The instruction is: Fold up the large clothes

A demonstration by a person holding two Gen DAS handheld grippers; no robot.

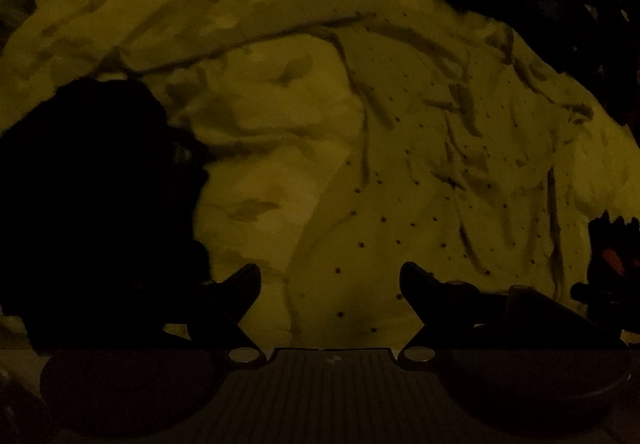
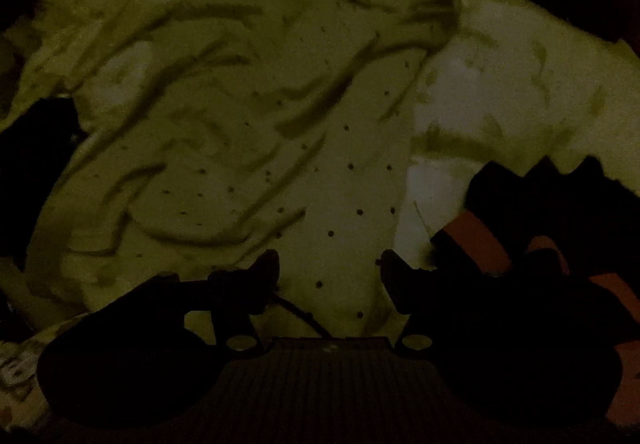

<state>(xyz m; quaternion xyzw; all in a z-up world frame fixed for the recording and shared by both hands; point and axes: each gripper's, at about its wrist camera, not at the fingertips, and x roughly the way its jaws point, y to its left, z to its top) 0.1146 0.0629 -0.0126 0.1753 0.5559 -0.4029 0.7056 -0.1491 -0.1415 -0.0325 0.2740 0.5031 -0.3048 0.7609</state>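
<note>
Really dark footage, so take this with a grain of salt. In the left wrist view, the left claw (image 1: 330, 276) was spread wide with nothing between its fingers, hovering over the pale dotted garment (image 1: 420, 172). That garment was lying crumpled across the middle and right of the view, full of wrinkles, on top of a plain light sheet (image 1: 256, 132) that showed to the left of it and behind. A dark lump of cloth (image 1: 96, 180) sat at the left, just beside the left finger; couldn't tell what it was. At the far right edge there was something black with a bit of red (image 1: 610, 260).

In the right wrist view, the right claw (image 2: 330, 270) was released too, fingers apart and gripping nothing, right over the near edge of the dotted garment (image 2: 256, 148). The garment filled the centre and left, with the plain sheet (image 2: 500, 84) to its right. A black-and-orange object (image 2: 480, 244) sat just beside the right finger.
</note>
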